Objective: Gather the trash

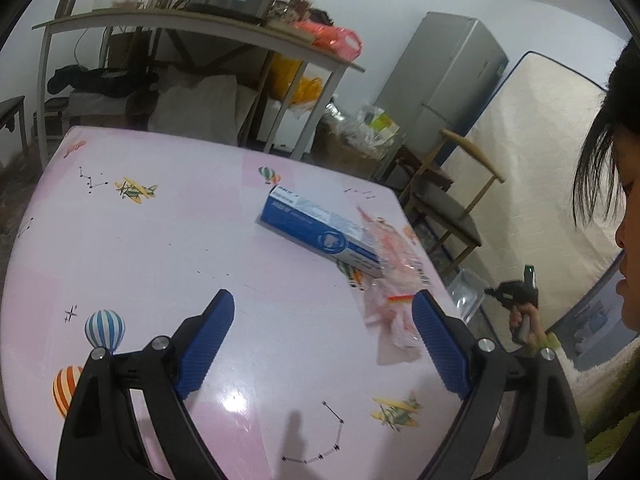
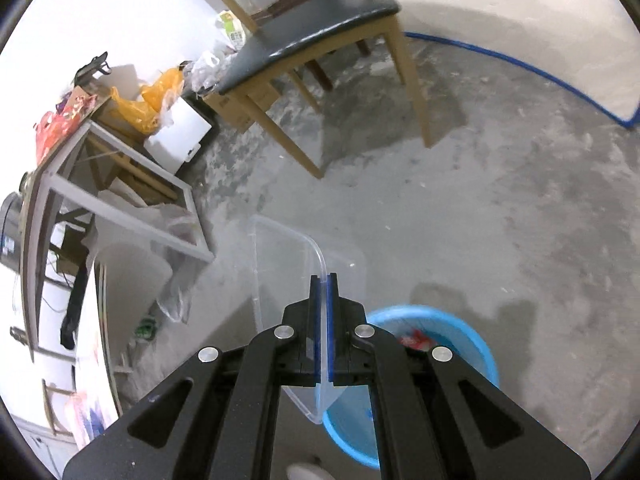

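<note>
On the pink table (image 1: 160,248) a blue toothpaste box (image 1: 316,228) lies flat. Beside it, partly under its near end, is a crumpled clear plastic wrapper (image 1: 390,304) with red print. My left gripper (image 1: 324,308) hovers open above the table, its right finger (image 1: 436,344) next to the wrapper and nothing between the pads. My right gripper (image 2: 324,278) is shut on the thin wall of a clear plastic container (image 2: 280,264), held above the floor. Below it stands a blue basin (image 2: 476,344) with a red scrap (image 2: 418,338) inside. The right gripper (image 1: 490,292) also shows past the table's edge.
A wooden chair (image 2: 320,40) stands on the concrete floor (image 2: 500,200) beyond the basin. A cluttered shelf table (image 1: 192,28), a grey fridge (image 1: 448,80) and a leaning mattress (image 1: 532,140) lie behind. A person's head (image 1: 612,160) is at the right edge.
</note>
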`<action>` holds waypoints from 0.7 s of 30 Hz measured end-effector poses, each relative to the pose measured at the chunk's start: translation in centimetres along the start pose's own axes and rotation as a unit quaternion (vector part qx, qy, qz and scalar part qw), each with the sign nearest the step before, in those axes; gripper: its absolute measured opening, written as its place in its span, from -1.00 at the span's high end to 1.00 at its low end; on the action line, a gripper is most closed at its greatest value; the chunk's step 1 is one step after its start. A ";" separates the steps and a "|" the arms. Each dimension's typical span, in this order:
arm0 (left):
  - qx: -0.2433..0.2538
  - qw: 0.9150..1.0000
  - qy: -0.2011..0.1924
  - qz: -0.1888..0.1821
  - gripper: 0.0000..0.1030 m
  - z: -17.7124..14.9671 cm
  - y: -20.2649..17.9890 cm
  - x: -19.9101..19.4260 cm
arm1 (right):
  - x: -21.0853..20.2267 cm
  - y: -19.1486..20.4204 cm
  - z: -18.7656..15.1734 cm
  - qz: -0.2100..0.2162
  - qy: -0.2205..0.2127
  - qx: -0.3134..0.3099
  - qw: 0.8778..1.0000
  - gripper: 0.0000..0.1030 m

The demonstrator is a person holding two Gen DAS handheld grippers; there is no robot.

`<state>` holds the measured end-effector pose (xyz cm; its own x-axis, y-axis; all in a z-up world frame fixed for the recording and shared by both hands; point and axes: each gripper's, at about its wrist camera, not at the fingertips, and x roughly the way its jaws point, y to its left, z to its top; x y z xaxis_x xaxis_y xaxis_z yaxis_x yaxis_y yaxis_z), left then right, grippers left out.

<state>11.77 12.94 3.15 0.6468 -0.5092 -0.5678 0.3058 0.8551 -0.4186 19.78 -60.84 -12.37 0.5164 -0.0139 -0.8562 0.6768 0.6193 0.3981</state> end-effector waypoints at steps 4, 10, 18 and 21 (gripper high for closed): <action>0.006 1.000 -0.014 -0.020 -0.71 -0.6 -0.6 -1.8 | -0.1 0.3 -3.2 -0.044 -0.003 -0.039 0.998 0.98; 0.019 0.999 -0.037 -0.028 -0.71 -1.6 -1.5 -5.0 | 4.6 3.5 -9.5 -0.172 -0.052 -0.219 0.959 0.97; 0.001 0.998 -0.052 -0.029 -0.71 -3.0 -1.3 -7.0 | 6.1 4.9 -12.8 -0.157 -0.031 -0.280 0.947 0.98; -0.006 0.998 -0.047 -0.037 -0.71 -3.5 -1.1 -6.6 | 6.6 4.3 -13.2 -0.162 -0.019 -0.282 0.946 0.98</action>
<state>4.69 15.02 4.91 0.6850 -0.5600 -0.4660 0.3482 0.8135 -0.4658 19.18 -47.96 -20.68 0.3556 -0.2954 -0.8867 0.4205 0.8979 -0.1304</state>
